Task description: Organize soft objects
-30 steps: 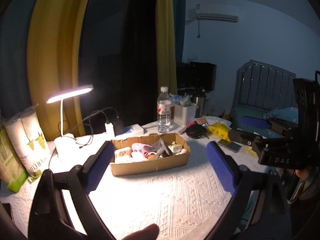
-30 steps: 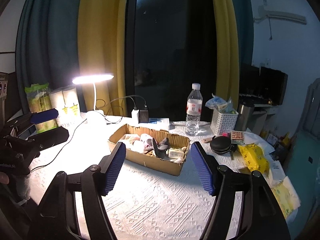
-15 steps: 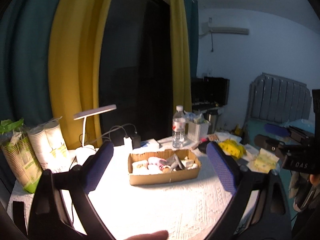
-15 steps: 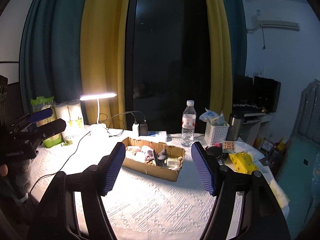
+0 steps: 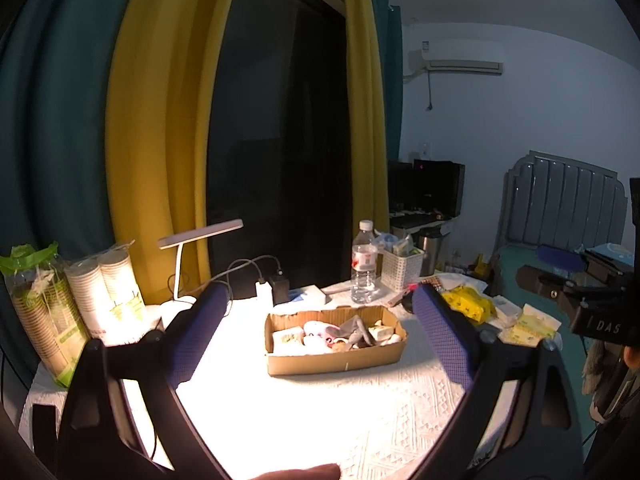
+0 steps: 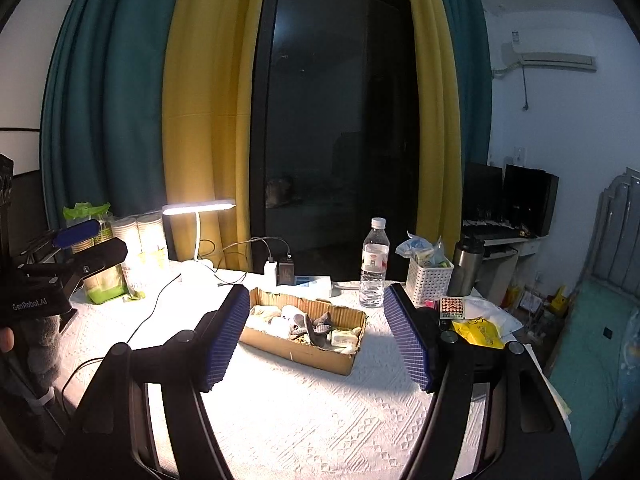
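Both grippers are held high and back from the table, fingers spread wide, nothing between them: left gripper (image 5: 316, 334), right gripper (image 6: 316, 338). Each one frames the cardboard box (image 5: 335, 354) in its own view.

Soft items sit piled inside the box: a pink-and-white bundle (image 5: 318, 330), a grey sock-like piece (image 5: 354, 330), and pale packets (image 6: 345, 337). Hard to say from this range what each one is. Nothing soft lies loose on the white cloth near the box. That fits either a full box waiting to be sorted out or items already gathered in, so I can't call the stage.

If a pick from the box is coming: approach from above, target one item at the top of the pile, keep the pads clear of the low cardboard wall, close gently since the stuff will squash and snag its neighbours. The grey piece overlaps others, so expect it to drag them.

Surface: table (image 6: 320, 412) under a textured white cloth, glaring under the desk lamp (image 6: 199, 209), cable trailing across the left side. Water bottle (image 6: 374, 269) and white basket (image 6: 429, 282) stand just behind the box. Room is dim, dark window, yellow and teal curtains.
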